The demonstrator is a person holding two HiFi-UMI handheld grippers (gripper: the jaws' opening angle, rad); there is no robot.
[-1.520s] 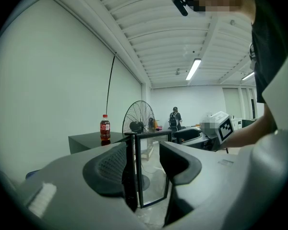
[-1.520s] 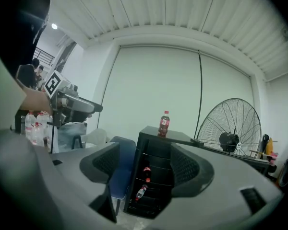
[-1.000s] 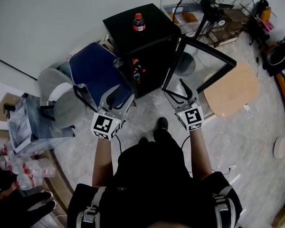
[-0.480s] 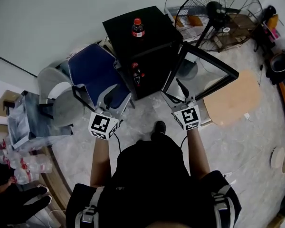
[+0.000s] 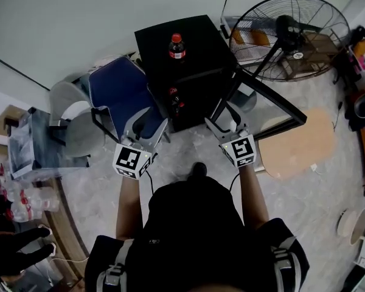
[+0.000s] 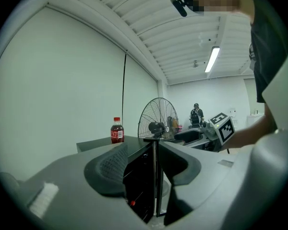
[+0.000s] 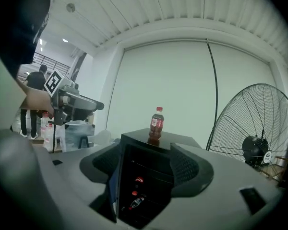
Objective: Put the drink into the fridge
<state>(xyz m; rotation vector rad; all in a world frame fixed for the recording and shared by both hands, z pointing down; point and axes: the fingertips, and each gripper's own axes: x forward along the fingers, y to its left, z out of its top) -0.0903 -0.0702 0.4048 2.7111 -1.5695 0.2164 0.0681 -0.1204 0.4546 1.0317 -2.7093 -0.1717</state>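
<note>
Left gripper point(image 5: 148, 125) and right gripper point(image 5: 223, 120) were both spread, holding nothing.
They hovered just before the black fridge point(image 5: 202, 40) — its door point(image 5: 266, 89) stood open on the right — and the drink point(image 5: 177, 45) stood upright on the fridge top, apart from both.

A workshop hall: ribbed ceiling point(image 6: 182, 23), strip light point(image 6: 212, 59), floor fan point(image 5: 292, 35).

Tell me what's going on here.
A person stands facing a small black fridge whose glass door is open, with a gripper in each hand. The left gripper and the right gripper are both open and empty, held in front of the fridge. The drink bottle stands on the fridge's top, not yet picked up. Some bottles are inside.
</note>
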